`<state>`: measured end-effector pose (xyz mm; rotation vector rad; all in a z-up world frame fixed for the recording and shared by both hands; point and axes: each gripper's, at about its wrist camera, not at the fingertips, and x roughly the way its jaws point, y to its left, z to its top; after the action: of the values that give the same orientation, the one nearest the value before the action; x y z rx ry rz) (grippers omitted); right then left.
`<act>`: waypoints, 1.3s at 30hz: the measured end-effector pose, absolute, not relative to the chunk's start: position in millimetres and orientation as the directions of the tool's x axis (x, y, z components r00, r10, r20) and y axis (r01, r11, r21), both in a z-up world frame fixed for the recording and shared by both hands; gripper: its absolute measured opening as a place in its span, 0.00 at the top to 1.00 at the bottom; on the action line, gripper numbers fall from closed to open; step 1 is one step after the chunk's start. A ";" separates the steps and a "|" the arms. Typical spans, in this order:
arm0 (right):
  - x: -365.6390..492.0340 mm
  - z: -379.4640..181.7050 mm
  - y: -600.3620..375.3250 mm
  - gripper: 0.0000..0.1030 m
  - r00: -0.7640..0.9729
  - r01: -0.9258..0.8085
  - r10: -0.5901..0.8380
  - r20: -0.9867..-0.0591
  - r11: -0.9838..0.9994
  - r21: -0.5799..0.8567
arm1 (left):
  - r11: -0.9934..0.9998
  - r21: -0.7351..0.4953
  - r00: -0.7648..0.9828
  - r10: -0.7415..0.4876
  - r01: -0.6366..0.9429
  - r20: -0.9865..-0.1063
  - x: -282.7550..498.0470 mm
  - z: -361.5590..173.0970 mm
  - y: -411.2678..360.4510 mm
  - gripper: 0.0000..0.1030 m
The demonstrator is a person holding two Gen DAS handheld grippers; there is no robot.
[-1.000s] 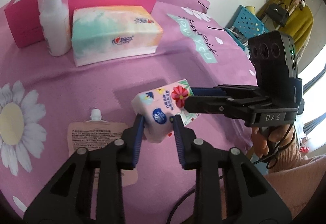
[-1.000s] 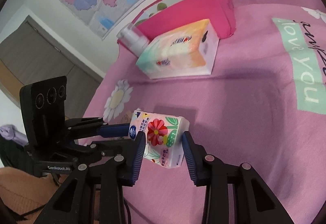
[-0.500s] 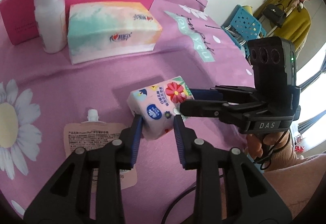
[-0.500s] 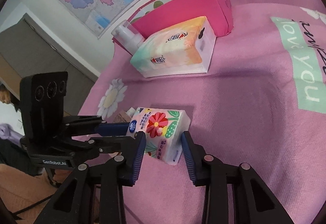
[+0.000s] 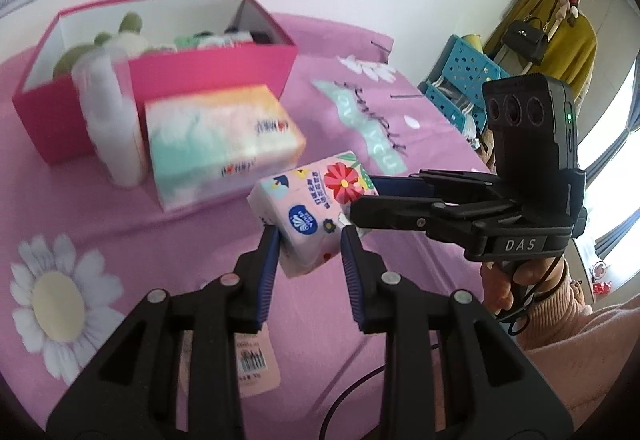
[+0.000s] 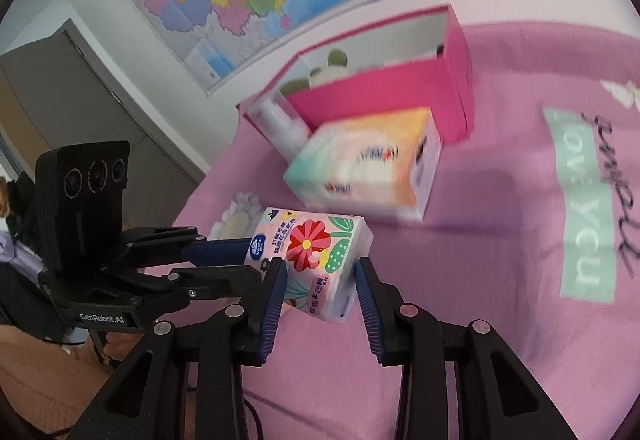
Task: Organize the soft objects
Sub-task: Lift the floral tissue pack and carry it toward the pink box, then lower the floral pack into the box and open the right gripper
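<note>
A small pink floral tissue pack (image 5: 310,209) is held in the air by both grippers. My left gripper (image 5: 308,244) is shut on its near end. My right gripper (image 6: 320,274) is shut on its other end; it also shows in the left wrist view (image 5: 362,195), coming in from the right. The pack shows in the right wrist view (image 6: 310,260) too, with the left gripper (image 6: 240,260) on its left side. Behind stands an open pink box (image 5: 208,65) holding soft things.
A large pastel tissue box (image 5: 220,143) and a white pump bottle (image 5: 110,115) stand in front of the pink box on the purple flowered cloth (image 5: 400,272). A flat beige spout pouch (image 5: 252,368) lies under my left gripper. A blue crate (image 5: 464,79) stands off to the right.
Both grippers have lifted the floral pack off the cloth and carried it toward the pink box. The box's inside has come into view.
</note>
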<state>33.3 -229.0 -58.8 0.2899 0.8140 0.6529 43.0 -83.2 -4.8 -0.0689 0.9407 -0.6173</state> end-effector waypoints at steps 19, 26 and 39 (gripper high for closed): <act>83.5 4.0 -229.1 0.65 0.582 -0.486 0.647 -0.492 0.763 0.427 | 0.858 -0.241 0.550 -0.483 0.454 -0.682 98.4 47.7 -80.1 0.68; 107.5 19.3 -231.2 0.65 0.603 -0.492 0.647 -0.468 0.762 0.421 | 0.873 -0.216 0.580 -0.458 0.438 -0.674 123.7 62.1 -80.3 0.68; 152.9 36.6 -230.5 0.65 0.628 -0.485 0.634 -0.451 0.773 0.409 | 0.904 -0.173 0.607 -0.395 0.391 -0.690 169.6 71.6 -85.0 0.68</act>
<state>152.9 -230.5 36.6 0.2597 0.6145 0.6495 169.6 -85.0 71.6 -0.0051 0.7989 -0.4542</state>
